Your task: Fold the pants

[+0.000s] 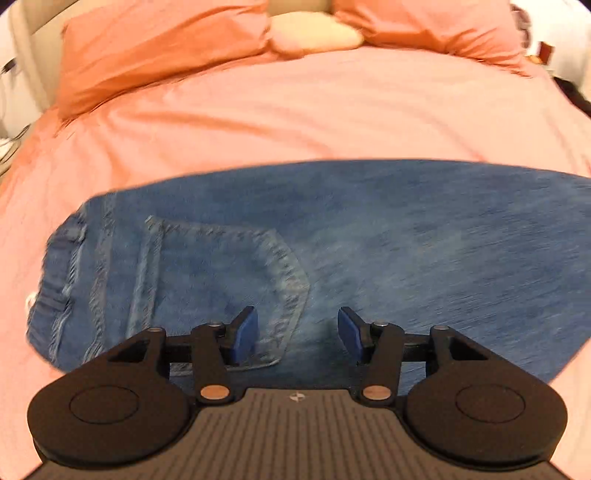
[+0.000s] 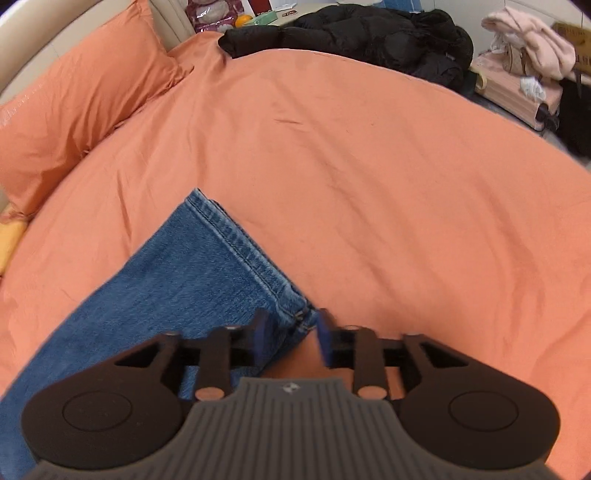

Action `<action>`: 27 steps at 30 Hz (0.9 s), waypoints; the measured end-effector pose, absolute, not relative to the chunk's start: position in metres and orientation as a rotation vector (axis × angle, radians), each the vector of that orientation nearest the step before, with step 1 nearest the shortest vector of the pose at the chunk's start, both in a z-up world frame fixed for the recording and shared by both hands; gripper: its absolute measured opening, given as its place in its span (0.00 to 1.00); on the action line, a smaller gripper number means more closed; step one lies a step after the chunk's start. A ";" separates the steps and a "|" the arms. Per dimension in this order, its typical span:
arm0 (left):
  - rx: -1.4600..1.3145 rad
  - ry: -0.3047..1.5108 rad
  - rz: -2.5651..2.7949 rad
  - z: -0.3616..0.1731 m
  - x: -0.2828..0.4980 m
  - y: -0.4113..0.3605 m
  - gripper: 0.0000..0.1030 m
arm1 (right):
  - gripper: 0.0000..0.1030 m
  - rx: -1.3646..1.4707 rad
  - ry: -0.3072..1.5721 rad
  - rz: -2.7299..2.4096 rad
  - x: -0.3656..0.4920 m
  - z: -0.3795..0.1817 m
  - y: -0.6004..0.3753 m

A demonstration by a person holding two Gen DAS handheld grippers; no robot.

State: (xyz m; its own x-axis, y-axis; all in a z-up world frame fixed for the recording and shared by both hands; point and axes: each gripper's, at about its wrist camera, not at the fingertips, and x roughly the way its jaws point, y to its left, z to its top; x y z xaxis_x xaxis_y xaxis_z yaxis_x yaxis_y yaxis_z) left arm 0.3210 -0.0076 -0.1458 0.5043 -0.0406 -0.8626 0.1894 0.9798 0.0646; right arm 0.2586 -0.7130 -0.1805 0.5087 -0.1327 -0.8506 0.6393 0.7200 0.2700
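Blue jeans point(image 1: 332, 251) lie flat on the orange bed cover point(image 1: 295, 110), waistband point(image 1: 59, 280) at the left and a back pocket point(image 1: 221, 280) facing up. My left gripper point(image 1: 297, 332) is open above the seat of the jeans, just right of the pocket, holding nothing. In the right wrist view the leg end of the jeans point(image 2: 177, 288) lies on the cover, its hem point(image 2: 236, 243) running diagonally. My right gripper point(image 2: 291, 332) is open, its jaws on either side of the near hem corner point(image 2: 301, 317). The view is blurred there.
Orange pillows point(image 1: 155, 48) and a pale cushion point(image 1: 314, 33) lie at the head of the bed. A black jacket point(image 2: 354, 33) sits at the far bed edge. A pink suitcase with clothes point(image 2: 517, 74) stands beyond. Open orange cover point(image 2: 406, 184) spreads beyond the hem.
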 end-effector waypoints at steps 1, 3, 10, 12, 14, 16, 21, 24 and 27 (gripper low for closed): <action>0.157 1.033 -0.162 -0.143 0.323 -0.014 0.58 | 0.31 0.656 0.924 -0.501 0.255 -0.181 -0.716; 0.165 1.027 -0.207 -0.138 0.328 -0.031 0.58 | 0.31 0.743 0.916 -0.495 0.248 -0.186 -0.722; 0.198 1.010 -0.374 -0.143 0.341 -0.099 0.58 | 0.33 0.925 0.875 -0.472 0.240 -0.216 -0.729; 0.210 1.017 -0.429 -0.147 0.344 -0.122 0.58 | 0.33 0.961 0.863 -0.462 0.241 -0.226 -0.731; 0.225 1.019 -0.484 -0.155 0.348 -0.143 0.58 | 0.33 1.002 0.831 -0.448 0.239 -0.235 -0.734; 0.247 1.023 -0.529 -0.163 0.355 -0.167 0.58 | 0.33 1.035 0.796 -0.426 0.239 -0.241 -0.736; 0.268 1.014 -0.618 -0.182 0.373 -0.226 0.54 | 0.13 0.997 0.763 -0.370 0.240 -0.246 -0.734; 0.259 1.010 -0.637 -0.194 0.389 -0.259 0.53 | 0.09 0.974 0.752 -0.347 0.238 -0.242 -0.733; 0.275 0.994 -0.631 -0.204 0.408 -0.288 0.49 | 0.08 0.942 0.768 -0.326 0.240 -0.236 -0.734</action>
